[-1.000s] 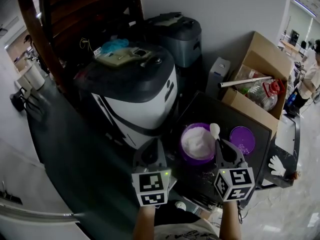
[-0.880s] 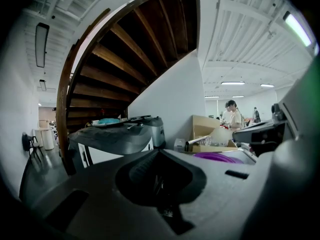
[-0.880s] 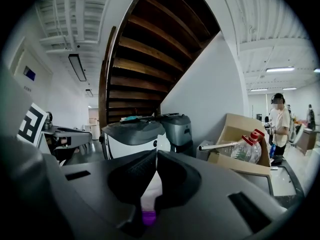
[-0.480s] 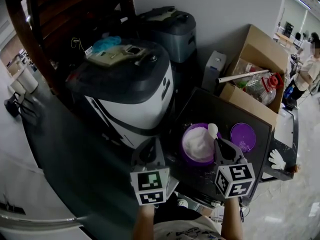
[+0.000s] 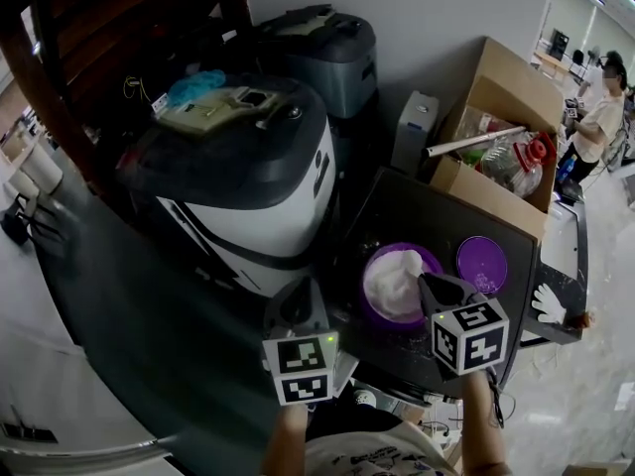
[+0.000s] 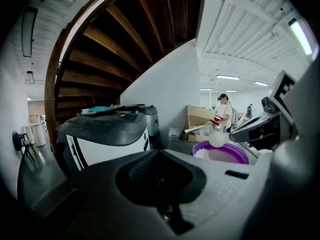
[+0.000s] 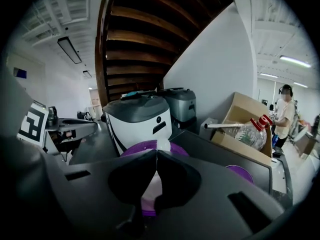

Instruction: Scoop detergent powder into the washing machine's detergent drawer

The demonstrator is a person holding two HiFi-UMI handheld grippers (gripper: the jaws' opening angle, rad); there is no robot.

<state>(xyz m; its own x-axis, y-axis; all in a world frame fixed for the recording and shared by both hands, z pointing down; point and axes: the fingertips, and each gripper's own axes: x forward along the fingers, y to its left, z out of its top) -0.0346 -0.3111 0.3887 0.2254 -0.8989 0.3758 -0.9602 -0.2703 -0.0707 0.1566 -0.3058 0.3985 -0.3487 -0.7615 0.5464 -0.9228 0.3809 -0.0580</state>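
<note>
A purple tub (image 5: 363,288) full of white detergent powder (image 5: 392,278) stands on a dark table (image 5: 446,216). At its near right edge my right gripper (image 5: 429,284) is shut on a white spoon. The spoon's bowl (image 7: 162,145) pokes out past the jaws over the tub (image 7: 132,150); from the left gripper view the bowl (image 6: 217,139) shows just above the tub's rim (image 6: 235,154). My left gripper (image 5: 295,303) hangs shut and holds nothing, left of the tub, in front of the white and dark washing machine (image 5: 258,196). No open drawer shows.
The tub's purple lid (image 5: 482,264) lies right of it. A cardboard box (image 5: 496,117) with a plastic bottle and a tube sits behind. A grey appliance (image 5: 322,58) stands by the wall. A white glove shape (image 5: 548,305) lies at the table's right edge. A person (image 5: 600,117) stands far right.
The right gripper has come down and a little nearer, bringing the spoon's bowl from above the tub's far rim down toward the powder. The left gripper has barely moved.
</note>
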